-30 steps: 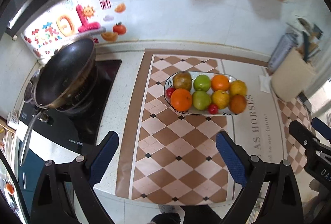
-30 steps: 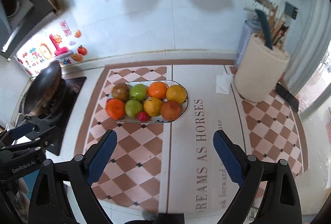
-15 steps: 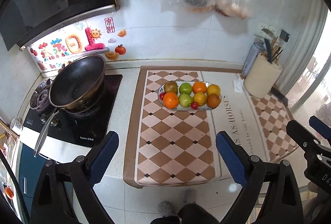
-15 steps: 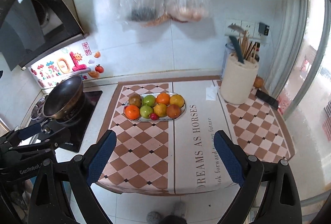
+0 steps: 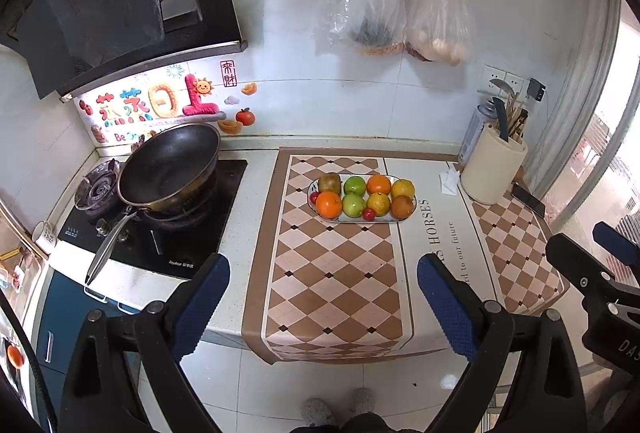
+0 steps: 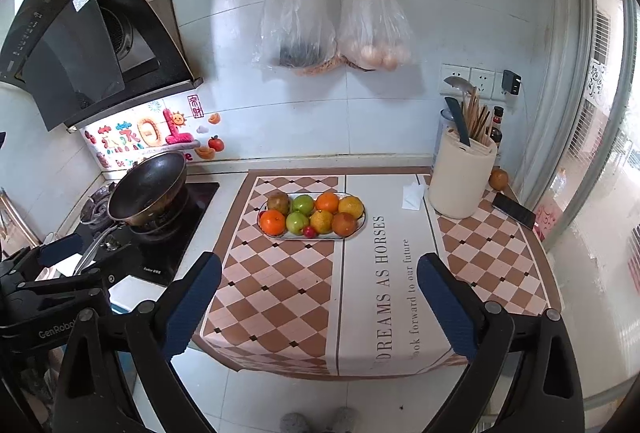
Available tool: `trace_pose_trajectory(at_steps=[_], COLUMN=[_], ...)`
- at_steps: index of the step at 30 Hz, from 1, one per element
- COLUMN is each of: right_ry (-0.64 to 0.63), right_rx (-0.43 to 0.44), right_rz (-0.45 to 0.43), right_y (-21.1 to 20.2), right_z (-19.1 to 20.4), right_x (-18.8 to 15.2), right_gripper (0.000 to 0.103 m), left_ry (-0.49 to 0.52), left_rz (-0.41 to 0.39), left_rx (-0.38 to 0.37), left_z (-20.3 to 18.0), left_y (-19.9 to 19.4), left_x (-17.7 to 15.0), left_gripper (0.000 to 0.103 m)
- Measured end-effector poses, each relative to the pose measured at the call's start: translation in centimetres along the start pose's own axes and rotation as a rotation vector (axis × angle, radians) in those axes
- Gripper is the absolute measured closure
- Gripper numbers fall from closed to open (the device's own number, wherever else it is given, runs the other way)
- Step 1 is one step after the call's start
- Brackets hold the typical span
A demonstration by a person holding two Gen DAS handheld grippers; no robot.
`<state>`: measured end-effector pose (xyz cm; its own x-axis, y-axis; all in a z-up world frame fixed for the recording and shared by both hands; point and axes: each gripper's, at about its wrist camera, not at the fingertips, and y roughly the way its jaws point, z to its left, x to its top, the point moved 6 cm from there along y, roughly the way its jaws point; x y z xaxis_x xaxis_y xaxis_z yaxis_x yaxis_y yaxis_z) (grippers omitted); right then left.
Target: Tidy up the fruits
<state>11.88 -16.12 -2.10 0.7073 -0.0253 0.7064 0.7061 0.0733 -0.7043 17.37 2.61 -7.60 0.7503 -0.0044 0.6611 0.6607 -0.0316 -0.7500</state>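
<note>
An oval white plate (image 5: pixel 412 211) (image 6: pixel 362 227) sits on the checkered mat, filled with several fruits: oranges (image 5: pixel 329 204) (image 6: pixel 273 222), green apples (image 5: pixel 355 186) (image 6: pixel 303 204), a brown kiwi (image 5: pixel 330 182) and small red fruits (image 5: pixel 368 214). My left gripper (image 5: pixel 323 295) is open and empty, held back beyond the counter's front edge, well clear of the plate. My right gripper (image 6: pixel 319 291) is open and empty too, equally far back. Another round orange fruit (image 6: pixel 498 178) lies beside the utensil holder.
A black wok (image 5: pixel 170 165) (image 6: pixel 147 189) stands on the stove at the left. A cream utensil holder (image 5: pixel 494 171) (image 6: pixel 460 179), a folded tissue (image 6: pixel 412 195) and a phone (image 6: pixel 514 210) are at the right. Two plastic bags (image 6: pixel 334 21) hang on the wall above.
Both grippers have pulled back and up from the counter. The plate of fruit looks smaller and farther, and the floor shows below. Both stay open.
</note>
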Motion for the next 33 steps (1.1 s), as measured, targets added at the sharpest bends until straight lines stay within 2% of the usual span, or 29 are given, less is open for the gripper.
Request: trace_pose_trajectory(at_steps=[6,11,15,25,33], right_ry=[0.019,0.023,0.026,0.036,0.041], right_rx=[0.020,0.004,-0.008,-0.041,-0.064], right_rz=[0.012,0.014,0.026,0.063,0.111], right_y=[0.5,2.1,4.3,11.6,16.4], right_z=[-0.5,-1.2,-1.4,-1.9,-2.3], right_x=[-0.2,0.2,0.7,2.3,3.2], right_gripper=[0.002,0.001,0.001,0.001,0.001], left_ry=[-0.010,-0.022,-0.021,0.001,0.006], left_rz=[0.000,-0.004,0.005,0.037,0.087], left_rx=[0.011,0.030,0.053,0.095,0.095], left_z=[0.1,0.5,0.8,0.8,0.4], left_y=[-0.1,1.0,2.7,8.1,12.5], left_x=[-0.2,0.3,1.0,2.8,3.6], left_gripper=[0.007,0.007,0.001,0.001,0.001])
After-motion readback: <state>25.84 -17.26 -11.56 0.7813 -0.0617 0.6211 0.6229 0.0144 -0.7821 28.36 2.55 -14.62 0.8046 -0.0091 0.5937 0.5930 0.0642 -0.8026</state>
